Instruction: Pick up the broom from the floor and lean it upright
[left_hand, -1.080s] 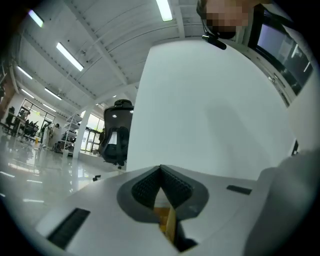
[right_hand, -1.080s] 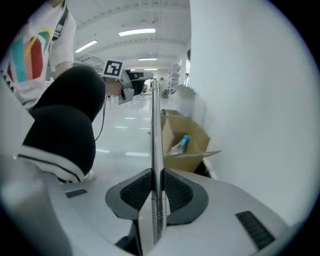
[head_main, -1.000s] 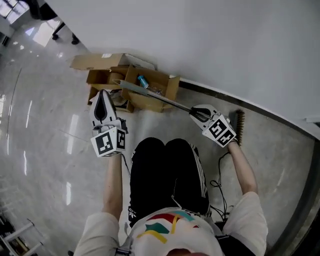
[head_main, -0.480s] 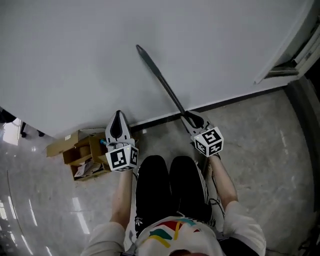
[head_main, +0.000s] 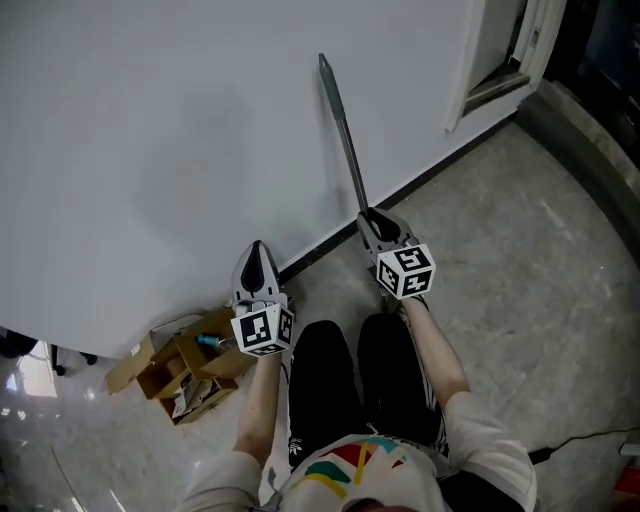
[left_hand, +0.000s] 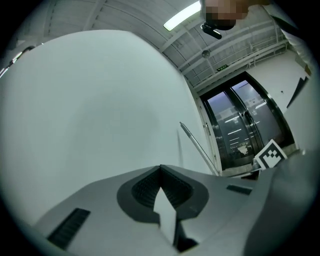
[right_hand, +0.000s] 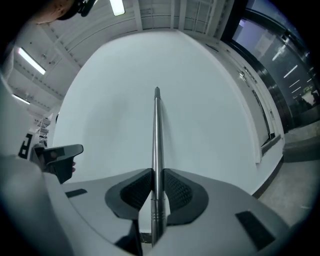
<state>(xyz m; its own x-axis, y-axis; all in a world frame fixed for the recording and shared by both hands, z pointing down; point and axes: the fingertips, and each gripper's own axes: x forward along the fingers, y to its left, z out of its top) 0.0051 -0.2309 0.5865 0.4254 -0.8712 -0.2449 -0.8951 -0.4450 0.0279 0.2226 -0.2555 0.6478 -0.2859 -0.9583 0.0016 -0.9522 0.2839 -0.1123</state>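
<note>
The right gripper (head_main: 370, 225) clamped the broom handle (head_main: 340, 125), which ran toward eleven o'clock at the wall (head_main: 150, 130); the left gripper (head_main: 257, 255) was closed, empty.

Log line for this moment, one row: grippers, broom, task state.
right gripper: shut on broom handle | left gripper: shut, empty | broom handle: tilted up before wall | lean: unconfirmed
</note>
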